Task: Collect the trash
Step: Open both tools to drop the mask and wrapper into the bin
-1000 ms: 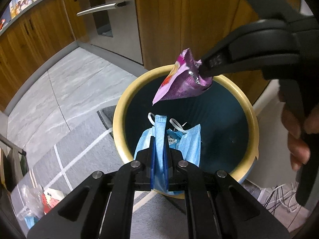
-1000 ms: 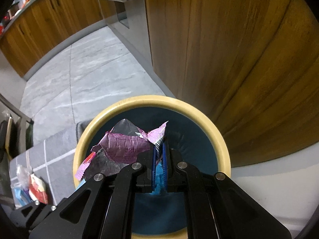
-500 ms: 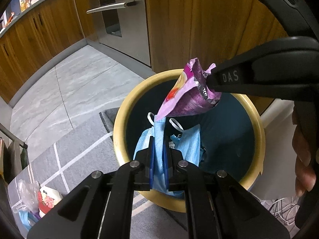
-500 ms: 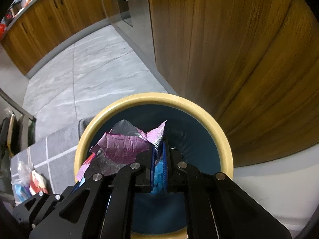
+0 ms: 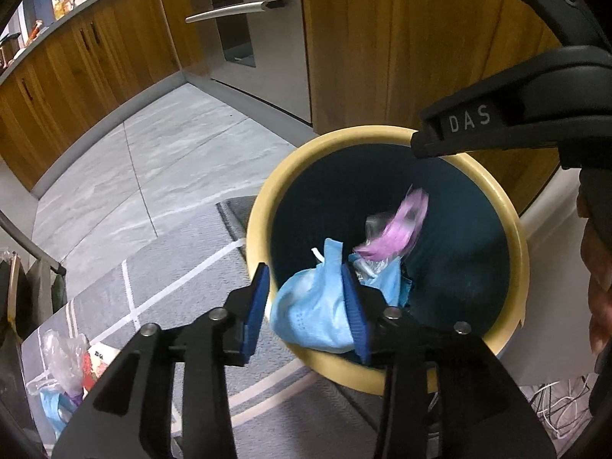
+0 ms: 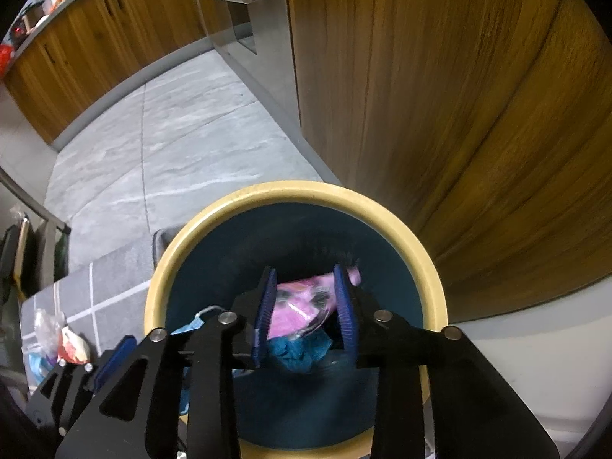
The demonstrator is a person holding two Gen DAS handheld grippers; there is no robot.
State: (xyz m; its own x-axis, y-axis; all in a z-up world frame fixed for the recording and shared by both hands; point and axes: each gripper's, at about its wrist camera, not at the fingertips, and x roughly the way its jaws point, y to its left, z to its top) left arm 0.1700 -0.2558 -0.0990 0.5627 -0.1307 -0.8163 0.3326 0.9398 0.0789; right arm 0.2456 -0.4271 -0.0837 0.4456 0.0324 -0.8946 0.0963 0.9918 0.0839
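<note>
A yellow-rimmed waste bin [image 5: 264, 210] with a dark teal inside stands on the floor against wooden cabinets. My left gripper [image 5: 304, 271] hangs over its near rim with its jaws opening. A light blue face mask [image 5: 313, 306] sags loose between the pads. A purple snack wrapper [image 5: 397, 229], blurred, is dropping inside the bin. In the right wrist view my right gripper [image 6: 304, 269] is over the bin [image 6: 290, 189], jaws opening, and the purple wrapper [image 6: 302, 306] has fallen free below the pads. One right finger [image 5: 459, 126] reaches in from the upper right.
More litter [image 5: 65, 359] lies on the grey rug [image 5: 172, 275] at lower left: a clear bag, a red-and-white pack, something blue. An oven with a steel handle [image 5: 237, 9] and wooden cabinets ring the tiled floor. White cables [image 5: 554, 401] lie right of the bin. A hand [image 5: 596, 267] shows at the right edge.
Both grippers' jaws have parted. The purple wrapper left the right pads and is falling into the bin. The blue mask has slipped loose from the left pads.
</note>
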